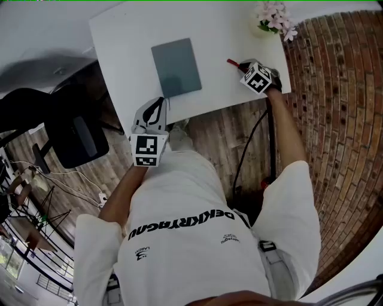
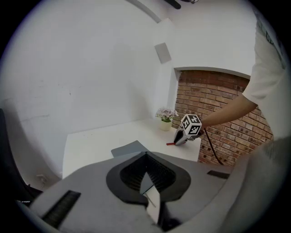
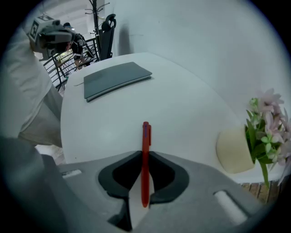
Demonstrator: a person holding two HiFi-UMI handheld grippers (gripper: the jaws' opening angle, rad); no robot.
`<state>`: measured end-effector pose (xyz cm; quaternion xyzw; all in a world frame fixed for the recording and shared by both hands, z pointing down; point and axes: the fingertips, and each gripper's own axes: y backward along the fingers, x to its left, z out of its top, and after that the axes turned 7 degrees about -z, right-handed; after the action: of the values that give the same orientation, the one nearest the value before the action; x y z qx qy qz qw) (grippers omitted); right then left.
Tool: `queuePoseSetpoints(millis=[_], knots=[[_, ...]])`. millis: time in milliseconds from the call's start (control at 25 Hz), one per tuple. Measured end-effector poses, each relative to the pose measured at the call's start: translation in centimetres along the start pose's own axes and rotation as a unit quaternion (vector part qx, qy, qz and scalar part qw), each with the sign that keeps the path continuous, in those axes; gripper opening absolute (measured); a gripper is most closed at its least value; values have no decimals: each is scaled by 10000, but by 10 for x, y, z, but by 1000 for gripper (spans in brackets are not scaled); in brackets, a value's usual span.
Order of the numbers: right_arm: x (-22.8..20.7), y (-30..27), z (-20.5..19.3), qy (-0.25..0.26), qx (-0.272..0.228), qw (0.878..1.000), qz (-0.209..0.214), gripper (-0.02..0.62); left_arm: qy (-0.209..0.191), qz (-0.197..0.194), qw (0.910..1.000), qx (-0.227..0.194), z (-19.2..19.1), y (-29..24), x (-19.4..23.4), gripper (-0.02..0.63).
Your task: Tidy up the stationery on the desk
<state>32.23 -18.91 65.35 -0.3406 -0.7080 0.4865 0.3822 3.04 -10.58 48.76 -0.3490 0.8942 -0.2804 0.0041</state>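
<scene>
A red pen (image 3: 145, 141) lies on the white desk (image 1: 131, 42) near its right front corner, and my right gripper (image 3: 145, 157) is shut on it, pointing steeply down. From the head view the pen (image 1: 231, 61) pokes out to the left of the right gripper (image 1: 240, 65). A grey notebook (image 1: 176, 66) lies flat in the middle of the desk, apart from both grippers. My left gripper (image 1: 157, 106) hovers at the desk's front edge, just below the notebook, shut with nothing in it. The left gripper view shows its jaws (image 2: 148, 182) together, with the notebook (image 2: 129, 149) beyond.
A small pot of pink flowers (image 1: 274, 18) stands at the desk's far right corner, close to the pen. A black office chair (image 1: 75, 134) sits left of the desk. A brick surface (image 1: 335, 119) runs along the right. A dark cable (image 1: 251, 143) hangs below the desk.
</scene>
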Motion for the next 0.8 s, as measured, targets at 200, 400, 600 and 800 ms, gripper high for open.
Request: queuePoseSetpoints(millis=[200,400,600,800], knots=[[8,15,15,-481,-171,9984,225,51,-28,-14,10000,-83,5,6,0,-2],[11,36,55,-2351,-830,9654,759,51,46,-41,9999,-153,9,11,-2,-2],[21,41,79,-3039,-904,9449,814,51,-89,-45,9998,-186,14,20,-4,-2],[27,37,98,-3854,-1014,9131,860,51,-53,63,9997,-222,14,29,3,-2]])
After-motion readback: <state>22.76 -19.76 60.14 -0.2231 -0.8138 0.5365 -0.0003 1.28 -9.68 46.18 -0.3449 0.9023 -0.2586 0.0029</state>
